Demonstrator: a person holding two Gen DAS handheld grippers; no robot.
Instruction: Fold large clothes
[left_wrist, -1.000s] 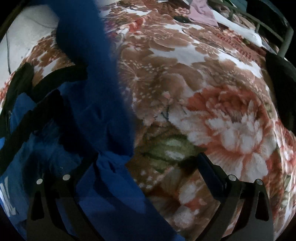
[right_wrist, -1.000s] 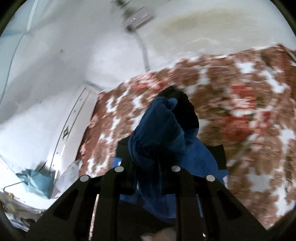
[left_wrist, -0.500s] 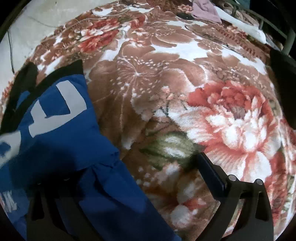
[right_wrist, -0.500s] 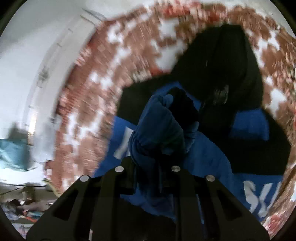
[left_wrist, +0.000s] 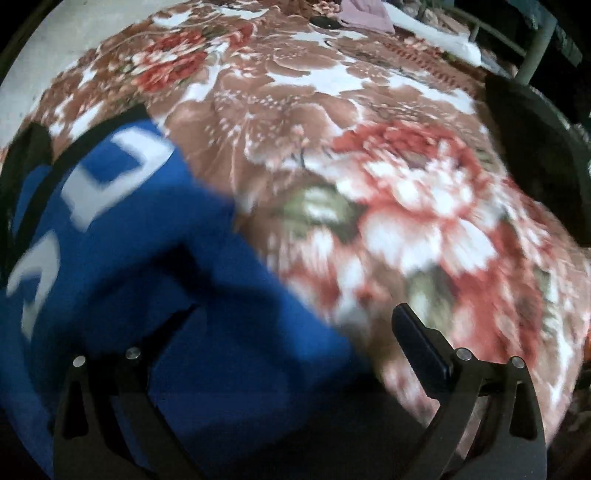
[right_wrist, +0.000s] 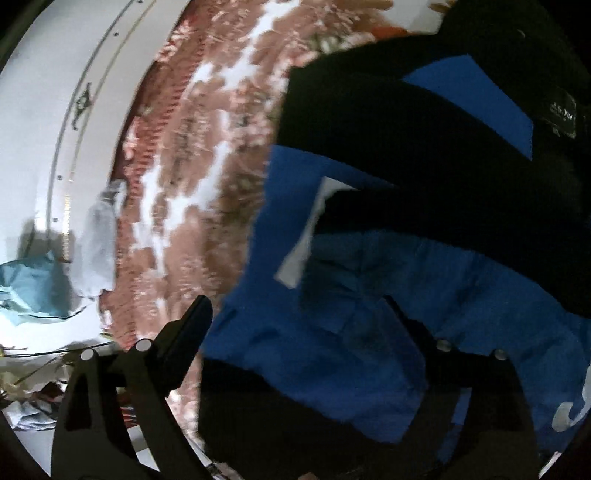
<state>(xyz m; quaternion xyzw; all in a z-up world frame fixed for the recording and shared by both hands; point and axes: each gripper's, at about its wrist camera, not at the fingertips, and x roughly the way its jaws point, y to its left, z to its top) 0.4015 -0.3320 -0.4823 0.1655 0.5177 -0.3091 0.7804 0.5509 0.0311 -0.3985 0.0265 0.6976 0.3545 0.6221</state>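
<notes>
A large blue garment (left_wrist: 155, 258) with white letters and black bands lies on the floral blanket (left_wrist: 369, 155), filling the lower left of the left wrist view. My left gripper (left_wrist: 295, 328) is open just above its edge; the left finger lies over the blue cloth, the right finger (left_wrist: 421, 343) over the blanket. In the right wrist view the same garment (right_wrist: 369, 332) lies flat with black bands (right_wrist: 424, 155) across it. My right gripper (right_wrist: 295, 314) is open above it and holds nothing.
A pink cloth (left_wrist: 365, 16) and a white item (left_wrist: 439, 35) lie at the bed's far end by a metal rail (left_wrist: 535, 48). A dark object (left_wrist: 539, 147) sits at the right. A white wall panel (right_wrist: 55, 110) and pale blue-green cloth (right_wrist: 33, 288) lie left of the bed.
My right gripper was shut on a bunch of blue cloth; it has swung down to the bed and opened, and the cloth now lies flat. The left view has shifted slightly.
</notes>
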